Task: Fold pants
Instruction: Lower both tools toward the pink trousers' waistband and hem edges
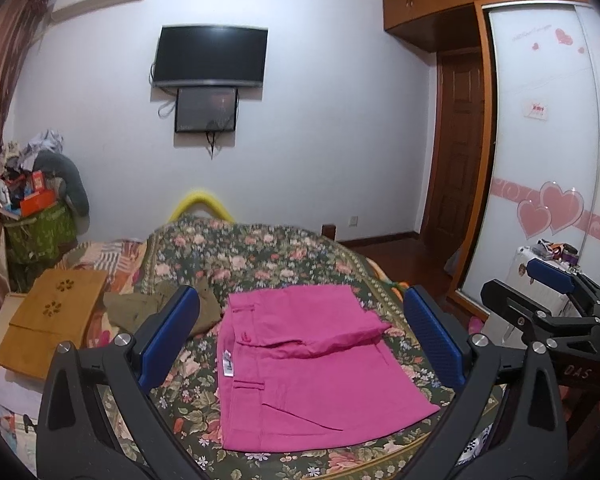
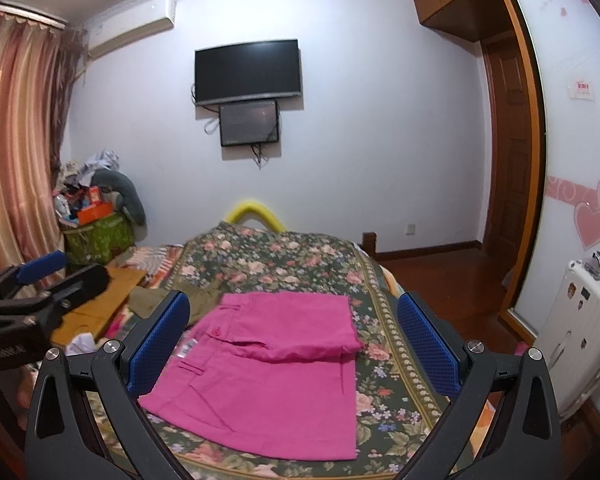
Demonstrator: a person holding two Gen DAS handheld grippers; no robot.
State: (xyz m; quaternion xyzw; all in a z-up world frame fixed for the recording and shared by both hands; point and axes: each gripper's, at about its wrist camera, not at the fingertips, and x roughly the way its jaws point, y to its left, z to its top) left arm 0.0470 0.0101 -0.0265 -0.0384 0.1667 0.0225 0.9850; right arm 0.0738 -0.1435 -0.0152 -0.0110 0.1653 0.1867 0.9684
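Bright pink pants [image 1: 308,364] lie folded flat on the floral bedspread [image 1: 260,256], with a folded layer on the far half and a white label at their left edge. They also show in the right wrist view [image 2: 276,368]. My left gripper [image 1: 300,336] is open and empty, held above the pants. My right gripper [image 2: 294,340] is open and empty too, above the same pants. The right gripper shows at the right edge of the left wrist view [image 1: 548,300]. The left gripper shows at the left edge of the right wrist view [image 2: 48,280].
An olive garment [image 1: 152,308] lies left of the pants. A wooden lap table [image 1: 52,316] sits at the bed's left edge. A green basket [image 1: 36,232] piled with clutter stands in the far left corner. A white suitcase [image 2: 572,332] and wardrobe [image 1: 548,128] stand to the right.
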